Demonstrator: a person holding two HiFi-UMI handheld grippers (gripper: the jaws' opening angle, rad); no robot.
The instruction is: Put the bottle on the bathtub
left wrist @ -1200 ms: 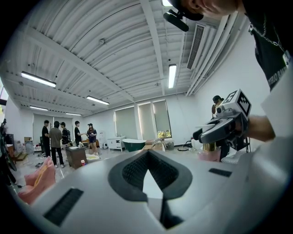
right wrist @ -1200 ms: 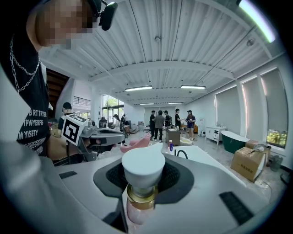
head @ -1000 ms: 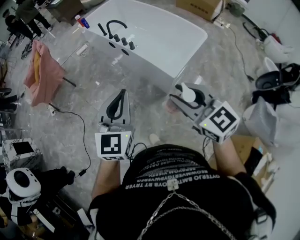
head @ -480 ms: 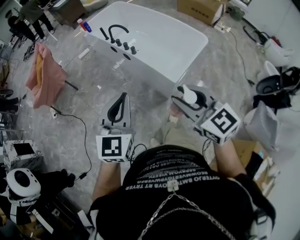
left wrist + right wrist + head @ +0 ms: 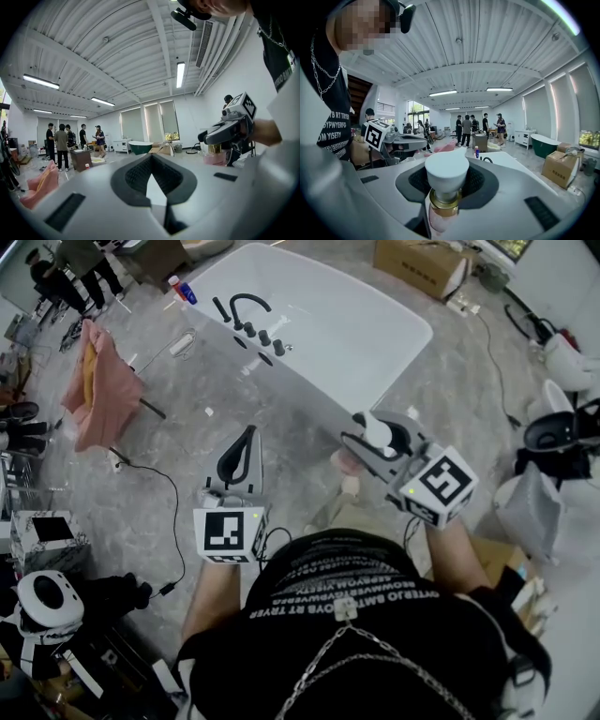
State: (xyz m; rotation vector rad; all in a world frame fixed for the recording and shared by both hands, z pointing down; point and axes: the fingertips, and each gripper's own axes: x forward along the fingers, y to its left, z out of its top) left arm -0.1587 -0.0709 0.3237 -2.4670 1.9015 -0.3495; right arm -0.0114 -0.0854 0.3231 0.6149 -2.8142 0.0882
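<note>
Jaws, left: the left gripper has its dark ribbed pads meeting at the tips, with nothing between them.
Jaws, right: the right gripper is closed on the bottle, one pad on each side of its neck.
Bottle: pale pink body, gold collar, rounded white cap; held upright, with the cap above the jaws and the body hanging below them.
Bottle, place: in the air over the grey floor, near the closest edge of the bathtub and apart from it.
Bathtub: white and oblong, lying ahead of both grippers.
Bathtub, fittings: a black arched faucet with a row of black knobs on the far left rim.
Bathtub, far corner: a small bottle with red and blue on it; I cannot tell whether it stands on the rim or just beside it.
Cardboard box: on the floor beyond the bathtub; its contents are not visible.
Pink cloth: draped on a stand to the left, well apart from the bathtub.
Green tub: far across the room in the right gripper view; its contents are not visible.
People: a standing group in the background.
</note>
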